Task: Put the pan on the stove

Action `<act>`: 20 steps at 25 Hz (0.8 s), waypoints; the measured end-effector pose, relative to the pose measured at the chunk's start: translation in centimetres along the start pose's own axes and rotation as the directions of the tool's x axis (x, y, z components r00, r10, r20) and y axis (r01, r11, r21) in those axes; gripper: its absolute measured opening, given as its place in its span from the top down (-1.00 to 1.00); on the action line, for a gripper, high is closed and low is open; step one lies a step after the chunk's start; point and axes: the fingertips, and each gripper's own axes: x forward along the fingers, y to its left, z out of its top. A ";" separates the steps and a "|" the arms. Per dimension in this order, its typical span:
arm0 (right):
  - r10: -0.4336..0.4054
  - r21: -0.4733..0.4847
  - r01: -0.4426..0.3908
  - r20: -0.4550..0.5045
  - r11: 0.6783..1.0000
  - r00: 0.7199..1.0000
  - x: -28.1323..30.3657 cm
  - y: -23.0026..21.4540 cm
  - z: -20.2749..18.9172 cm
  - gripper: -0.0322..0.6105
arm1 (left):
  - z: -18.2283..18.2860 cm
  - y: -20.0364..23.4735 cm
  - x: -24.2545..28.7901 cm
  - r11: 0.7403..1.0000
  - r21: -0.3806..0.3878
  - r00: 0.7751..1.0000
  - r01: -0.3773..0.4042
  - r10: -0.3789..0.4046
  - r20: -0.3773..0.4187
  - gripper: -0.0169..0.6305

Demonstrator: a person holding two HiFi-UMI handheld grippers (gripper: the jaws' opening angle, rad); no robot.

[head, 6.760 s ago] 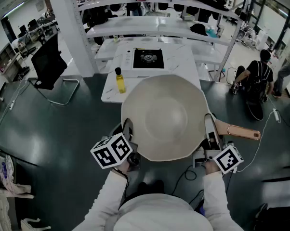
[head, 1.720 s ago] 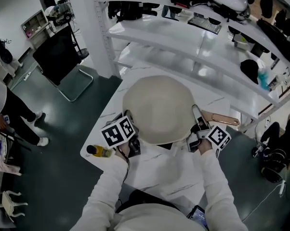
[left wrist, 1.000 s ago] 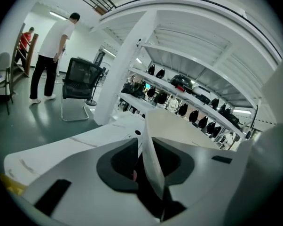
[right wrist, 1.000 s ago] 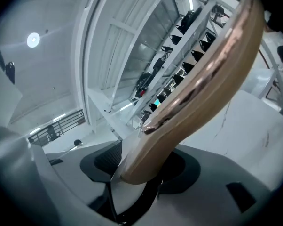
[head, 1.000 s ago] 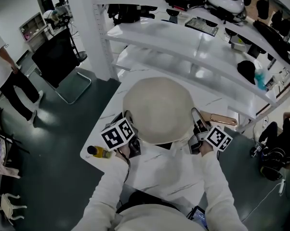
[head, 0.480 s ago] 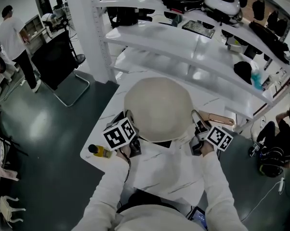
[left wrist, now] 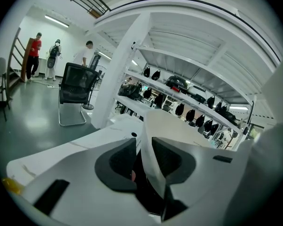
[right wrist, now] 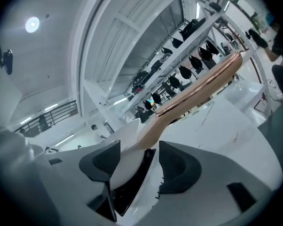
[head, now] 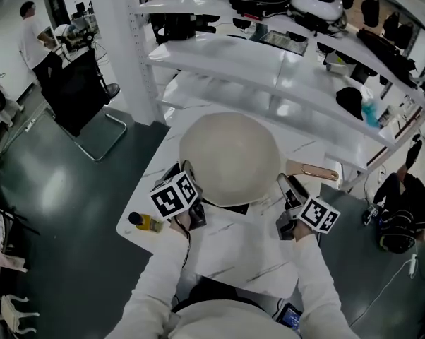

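Backed off since a second ago, the right hand-held gripper (right wrist: 139, 147) has just spread wide around the handle (right wrist: 198, 86) root. The left hand-held gripper (left wrist: 144, 142), jaws just loosening, straddles the rim (left wrist: 153, 168). The pan (head: 230, 157) covers all but a dark edge of the stove (head: 230, 207) on the worktop (head: 234, 249).

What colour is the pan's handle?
The pan handle is glossy copper-brown, paler at its base; clearest in the right gripper view.

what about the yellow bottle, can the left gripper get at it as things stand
Probably yes, after backing off: the left gripper has just been opening its fingers around the pan rim. The yellow bottle sits close beside it on the table, nothing between.
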 end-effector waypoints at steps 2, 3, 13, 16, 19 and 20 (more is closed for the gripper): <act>-0.005 -0.032 0.004 -0.011 0.999 1.000 -0.7 0.5 -0.7 0.07 | 0.0 0.0 0.0 1.000 0.003 1.000 0.003 -0.003 0.001 0.60; -0.007 -0.049 0.006 -0.018 0.999 1.000 -1.0 0.7 -1.0 0.07 | 0.0 0.0 0.0 1.000 0.005 1.000 0.003 -0.003 0.001 0.60; -0.015 -0.147 0.013 -0.013 0.989 1.000 -3.0 3.9 -2.2 0.13 | -0.2 0.6 0.3 1.000 0.005 1.000 0.004 -0.004 -0.008 0.60; -0.023 -0.148 0.021 -0.008 0.989 1.000 -3.7 4.4 -2.6 0.15 | -0.3 0.7 0.3 1.000 0.000 1.000 0.003 -0.003 -0.013 0.60; -0.034 -0.151 0.032 -0.007 0.988 0.999 -4.0 4.7 -3.0 0.16 | -0.3 0.8 0.2 1.000 -0.005 1.000 -0.019 0.019 -0.009 0.62; -0.037 -0.151 0.035 -0.007 0.988 0.999 -4.2 4.8 -3.1 0.17 | -0.4 0.8 0.0 1.000 -0.014 1.000 -0.024 0.024 -0.005 0.65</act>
